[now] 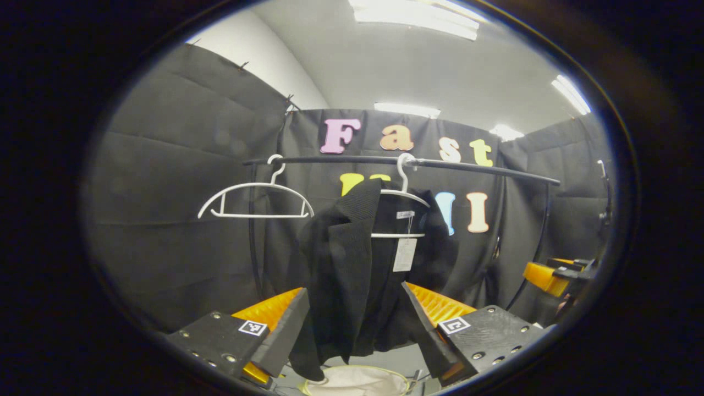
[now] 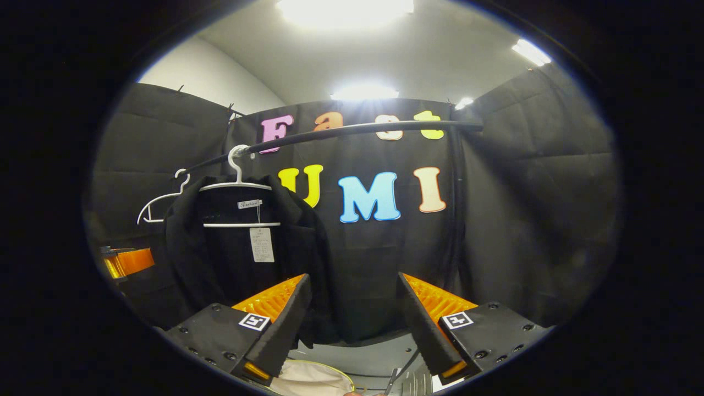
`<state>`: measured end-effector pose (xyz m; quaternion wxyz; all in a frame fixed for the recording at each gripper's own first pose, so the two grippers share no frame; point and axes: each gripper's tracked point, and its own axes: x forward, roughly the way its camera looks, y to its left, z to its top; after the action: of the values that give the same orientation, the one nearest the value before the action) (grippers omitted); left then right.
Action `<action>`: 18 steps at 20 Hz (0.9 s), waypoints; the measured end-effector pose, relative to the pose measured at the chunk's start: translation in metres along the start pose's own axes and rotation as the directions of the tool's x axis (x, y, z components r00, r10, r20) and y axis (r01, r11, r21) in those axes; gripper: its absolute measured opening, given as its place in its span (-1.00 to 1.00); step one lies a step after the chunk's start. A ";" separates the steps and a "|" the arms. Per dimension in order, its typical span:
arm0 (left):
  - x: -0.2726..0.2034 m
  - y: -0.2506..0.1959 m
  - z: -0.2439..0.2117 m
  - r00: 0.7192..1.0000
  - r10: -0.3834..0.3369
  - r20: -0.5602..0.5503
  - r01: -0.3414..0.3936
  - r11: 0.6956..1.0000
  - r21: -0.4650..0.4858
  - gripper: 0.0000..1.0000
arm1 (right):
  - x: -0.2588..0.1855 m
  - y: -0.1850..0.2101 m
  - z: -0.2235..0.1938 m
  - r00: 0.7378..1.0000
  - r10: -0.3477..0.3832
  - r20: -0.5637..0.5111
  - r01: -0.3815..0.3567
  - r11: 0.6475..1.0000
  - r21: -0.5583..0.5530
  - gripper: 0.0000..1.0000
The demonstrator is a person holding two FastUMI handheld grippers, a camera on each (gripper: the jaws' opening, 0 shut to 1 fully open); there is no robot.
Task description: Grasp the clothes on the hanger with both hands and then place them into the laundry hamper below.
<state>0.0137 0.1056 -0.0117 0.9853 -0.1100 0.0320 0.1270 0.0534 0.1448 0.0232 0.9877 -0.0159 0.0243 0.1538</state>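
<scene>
**Both jaws spread, jacket hanging untouched**

Left gripper: jaws standing wide apart, holding nothing; black jacket hanging lengthwise downward from a white hanger on the rail, framed between the jaws beyond them; contact unclear. Right gripper: jaws likewise spread, empty; jacket hanging up-left of them. Laundry hamper sitting below the jacket; a second, bare hanger hanging alongside.

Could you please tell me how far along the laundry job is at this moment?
Nothing is done yet: the black jacket hangs on its white hanger. In hand: the left gripper is open before it. Left: gripping with both, including the right gripper, then dropping it into the hamper.
</scene>
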 end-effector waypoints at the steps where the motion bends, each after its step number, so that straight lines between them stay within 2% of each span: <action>1: 0.005 0.000 0.002 1.000 0.008 0.000 -0.008 1.000 -0.024 0.96 | 0.012 0.008 -0.001 1.000 0.030 -0.009 -0.030 1.000 0.005 0.84; 2: 0.011 0.002 0.005 1.000 0.026 -0.002 -0.026 0.999 -0.031 0.96 | 0.025 0.016 -0.002 0.998 0.057 -0.017 -0.057 0.998 0.012 0.86; 3: 0.015 0.008 0.008 0.998 0.060 0.000 -0.060 0.998 -0.016 0.96 | 0.036 0.021 -0.003 0.996 0.081 -0.024 -0.081 0.997 0.020 0.96; 5: 0.024 0.015 0.013 0.994 0.111 0.003 -0.111 0.993 0.030 0.94 | 0.062 0.037 -0.002 0.990 0.134 -0.033 -0.133 0.991 0.035 0.96; 8: 0.043 0.008 0.011 0.993 0.117 -0.008 -0.117 0.993 0.035 0.96 | 0.098 0.053 -0.001 0.980 0.194 -0.032 -0.193 0.980 0.041 0.96; 10: 0.053 0.010 0.014 0.988 0.152 0.006 -0.152 0.987 0.040 0.96 | 0.117 0.066 -0.003 0.970 0.239 -0.039 -0.237 0.970 0.062 0.95; 11: 0.057 0.008 0.014 0.986 0.168 0.010 -0.169 0.985 0.045 0.96 | 0.126 0.070 -0.005 0.966 0.256 -0.043 -0.252 0.965 0.069 0.86; 12: 0.060 0.007 0.012 0.983 0.184 0.008 -0.185 0.982 0.049 0.96 | 0.134 0.074 -0.008 0.961 0.272 -0.047 -0.268 0.961 0.074 0.96; 15: 0.069 0.003 0.007 0.975 0.221 -0.008 -0.221 0.975 0.014 0.96 | 0.158 0.088 -0.010 0.944 0.326 -0.045 -0.321 0.943 0.084 0.96; 16: 0.072 0.004 0.007 0.972 0.237 -0.004 -0.237 0.972 0.003 0.96 | 0.167 0.094 -0.012 0.937 0.347 -0.039 -0.343 0.936 0.083 0.86; 18: 0.078 0.007 0.004 0.962 0.273 0.000 -0.273 0.962 0.008 0.95 | 0.182 0.103 -0.014 0.923 0.383 -0.023 -0.380 0.921 0.087 0.86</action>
<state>0.0877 0.1318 -0.0160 0.9588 -0.1009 0.0479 0.2613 0.1947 0.2979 -0.0027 0.9379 0.0262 0.0529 0.3418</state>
